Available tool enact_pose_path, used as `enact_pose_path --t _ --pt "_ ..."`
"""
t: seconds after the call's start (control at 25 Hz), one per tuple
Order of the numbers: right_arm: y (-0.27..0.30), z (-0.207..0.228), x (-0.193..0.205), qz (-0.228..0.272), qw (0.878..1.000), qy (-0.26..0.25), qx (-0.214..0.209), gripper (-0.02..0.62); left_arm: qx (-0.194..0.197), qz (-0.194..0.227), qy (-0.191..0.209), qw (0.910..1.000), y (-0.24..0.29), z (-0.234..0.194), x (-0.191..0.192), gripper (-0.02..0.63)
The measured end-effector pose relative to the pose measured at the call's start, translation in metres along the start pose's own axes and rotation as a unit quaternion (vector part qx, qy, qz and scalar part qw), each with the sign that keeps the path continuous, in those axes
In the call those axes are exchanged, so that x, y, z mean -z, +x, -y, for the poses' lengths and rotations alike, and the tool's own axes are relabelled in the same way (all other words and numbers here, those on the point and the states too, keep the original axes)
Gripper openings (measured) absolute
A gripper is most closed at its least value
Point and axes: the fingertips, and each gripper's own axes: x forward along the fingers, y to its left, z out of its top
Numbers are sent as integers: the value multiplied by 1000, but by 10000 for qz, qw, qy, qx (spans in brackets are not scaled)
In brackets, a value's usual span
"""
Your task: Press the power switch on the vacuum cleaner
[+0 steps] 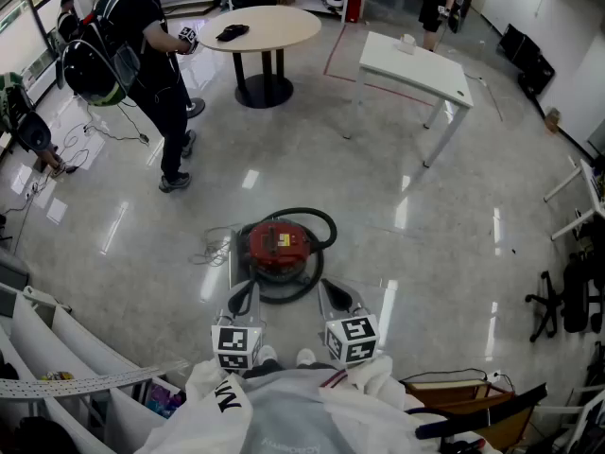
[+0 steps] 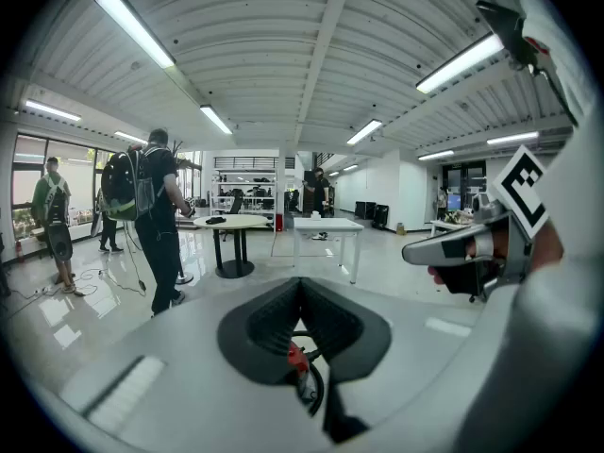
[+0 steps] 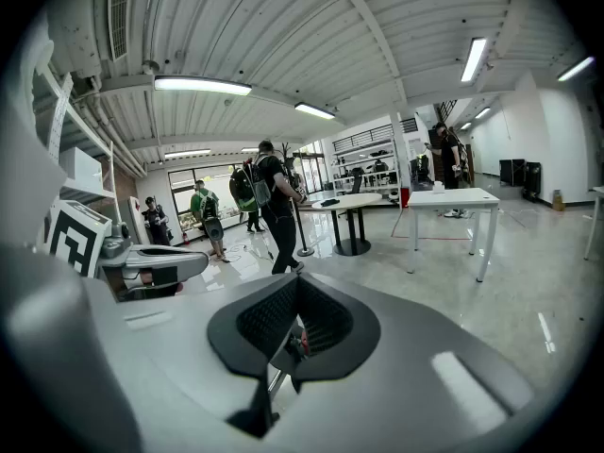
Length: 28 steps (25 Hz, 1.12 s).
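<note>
The vacuum cleaner (image 1: 281, 244) sits on the glossy grey floor (image 1: 406, 253) straight ahead of you, just past the tips of both tongs. It is a squat round drum with a red body, a darker top and a small yellow label near the middle. A thick black hose (image 1: 321, 223) curls around it in a loose ring, and a thin cord (image 1: 212, 250) lies in tangled loops just to its left. The power switch is too small to make out from your head. Your left tongs (image 1: 244, 298) hang short of the vacuum cleaner's near left edge, and your right tongs (image 1: 333, 296) hang short of its near right edge; neither touches it. In the left gripper view the jaws of the left tongs (image 2: 301, 284) meet at their tips and hold nothing, with a sliver of red drum (image 2: 295, 355) showing below them. The right tongs (image 3: 295, 281) are drawn together the same way, also empty. Well beyond the vacuum cleaner stand a round table (image 1: 274, 28), a white desk (image 1: 421, 72) and a person with a backpack (image 1: 142, 60).
</note>
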Motion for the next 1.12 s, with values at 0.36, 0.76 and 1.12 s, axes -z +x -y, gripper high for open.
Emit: enact_pose_path --t 0.36,0.76,1.12 --pt "-1 0 2 6 10000 15 -19 0 -30 -20 6 10000 -1 -1 2 0" --pt "-13 7 3 151 9991 167 -353 0 -69 -32 62 10000 6 13 0 0" --pt "-29 33 13 116 9994 249 -217 0 -191 23 63 9998 6 28 -2 0"
